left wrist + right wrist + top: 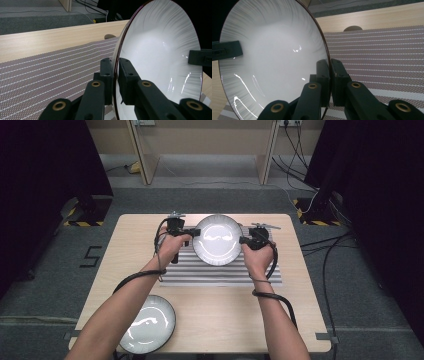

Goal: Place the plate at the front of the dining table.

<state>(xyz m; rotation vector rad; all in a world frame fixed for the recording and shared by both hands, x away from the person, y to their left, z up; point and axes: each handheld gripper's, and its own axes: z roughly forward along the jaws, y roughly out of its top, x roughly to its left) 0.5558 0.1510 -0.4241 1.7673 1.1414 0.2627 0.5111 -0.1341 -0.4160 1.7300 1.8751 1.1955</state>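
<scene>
A white plate (218, 240) with a dark rim hangs above the striped placemat (220, 272), held by both hands. My left gripper (196, 233) is shut on the plate's left rim; in the left gripper view the jaws clamp the edge of the plate (160, 55) at my left gripper (115, 72). My right gripper (243, 240) is shut on the opposite rim; the right gripper view shows the plate (272, 57) pinched at my right gripper (329, 72). The other gripper's jaw tip shows at the plate's far edge in each gripper view.
A second white plate (149, 324) lies on the wooden table (210, 320) near its front left edge, beside the left forearm. Cables trail from both grippers over the placemat. Desk legs and floor cables stand beyond the table's far side.
</scene>
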